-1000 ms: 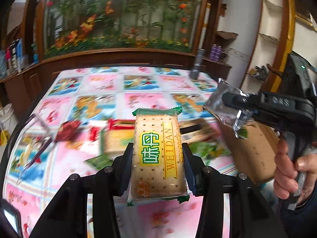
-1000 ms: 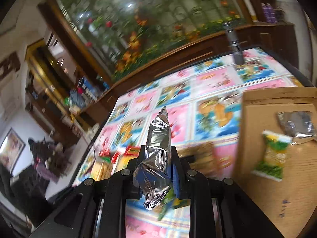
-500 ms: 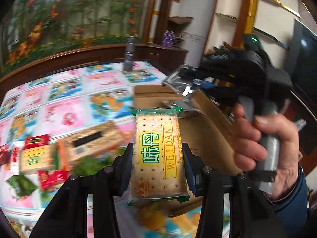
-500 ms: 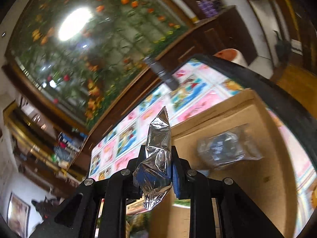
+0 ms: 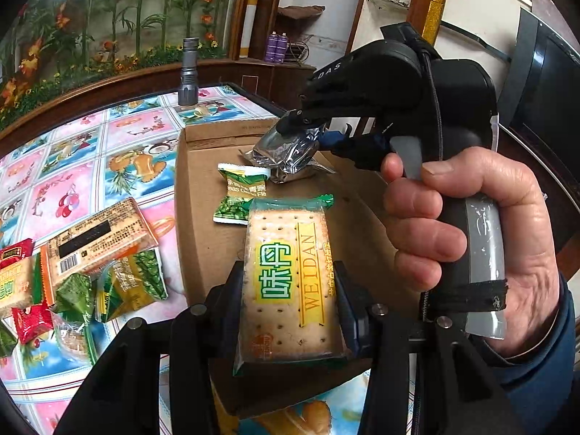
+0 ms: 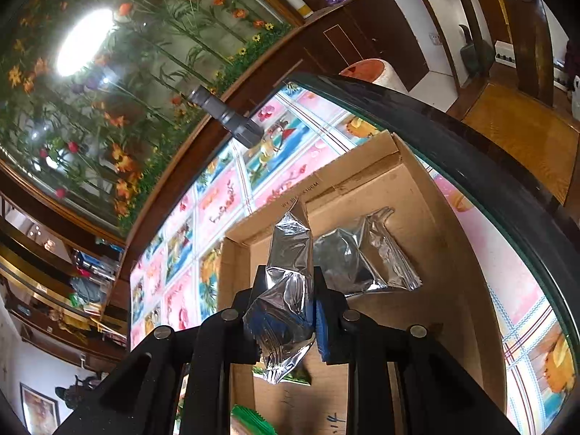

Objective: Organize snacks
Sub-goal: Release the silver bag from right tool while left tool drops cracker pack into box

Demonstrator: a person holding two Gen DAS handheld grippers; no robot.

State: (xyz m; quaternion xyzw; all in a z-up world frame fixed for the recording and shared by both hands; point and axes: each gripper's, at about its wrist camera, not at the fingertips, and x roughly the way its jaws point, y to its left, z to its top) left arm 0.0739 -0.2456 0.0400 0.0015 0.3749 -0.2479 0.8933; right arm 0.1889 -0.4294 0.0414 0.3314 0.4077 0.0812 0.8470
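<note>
Patterned tablecloth [image 5: 119, 166] carries an open cardboard box [image 5: 195, 195] — both loads hang over it: left gripper [image 5: 290, 290] clamps a cracker packet [image 5: 290, 272] lengthwise, near end; right gripper [image 6: 288, 311] pinches a foil pouch [image 6: 286, 290] above the far end.

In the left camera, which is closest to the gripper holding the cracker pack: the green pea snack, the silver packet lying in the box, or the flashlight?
1. Green pea snack, in the box, just beyond the cracker pack.
2. Silver packet, deeper in the box.
3. Flashlight, at the table's far edge.

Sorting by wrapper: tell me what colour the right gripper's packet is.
Shiny silver foil packet; clearest in the right wrist view.
</note>
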